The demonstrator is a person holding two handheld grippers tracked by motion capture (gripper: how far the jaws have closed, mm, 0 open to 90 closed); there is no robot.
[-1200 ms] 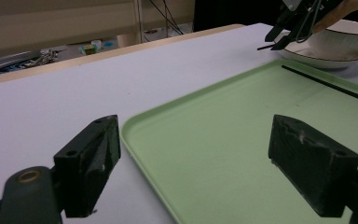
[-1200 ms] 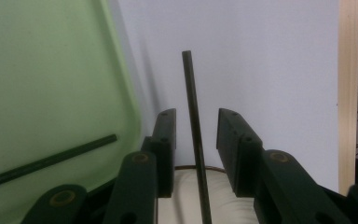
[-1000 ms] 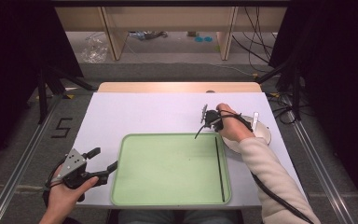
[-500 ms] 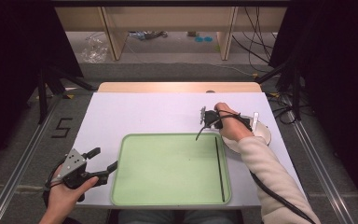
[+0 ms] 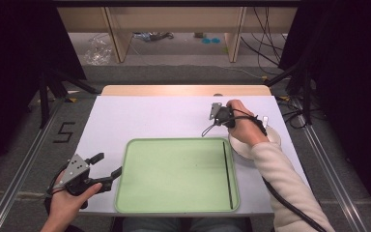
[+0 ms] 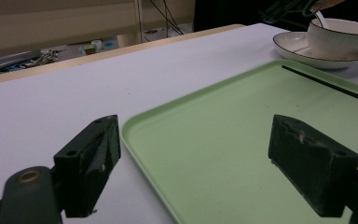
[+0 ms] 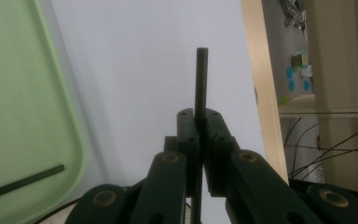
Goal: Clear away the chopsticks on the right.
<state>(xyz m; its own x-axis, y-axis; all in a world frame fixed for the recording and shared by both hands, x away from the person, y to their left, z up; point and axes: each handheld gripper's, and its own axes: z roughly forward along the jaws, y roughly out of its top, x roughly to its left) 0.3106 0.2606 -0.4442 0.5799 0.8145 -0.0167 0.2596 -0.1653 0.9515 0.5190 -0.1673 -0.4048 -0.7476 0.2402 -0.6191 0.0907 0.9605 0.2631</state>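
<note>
A light green tray (image 5: 174, 174) lies at the table's near middle, and one thin black chopstick (image 5: 227, 174) rests along its right side. My right gripper (image 5: 216, 112) hovers beyond the tray's far right corner. In the right gripper view it (image 7: 199, 116) is shut on a second black chopstick (image 7: 201, 79) that sticks out past the jaws. My left gripper (image 5: 107, 164) is at the tray's near left corner, open with nothing in it. In the left gripper view its open jaws (image 6: 196, 154) straddle the tray's edge (image 6: 140, 140).
A white plate (image 6: 307, 49) carrying a white bowl (image 6: 340, 35) with a spoon (image 6: 320, 18) stands right of the tray, under the right wrist. The white tabletop (image 5: 149, 116) stretches to a wooden far edge (image 5: 183, 90). Cables and shelving lie on the floor beyond.
The right gripper has shifted slightly farther from the person with the chopstick still in it. The left gripper has stayed put.
</note>
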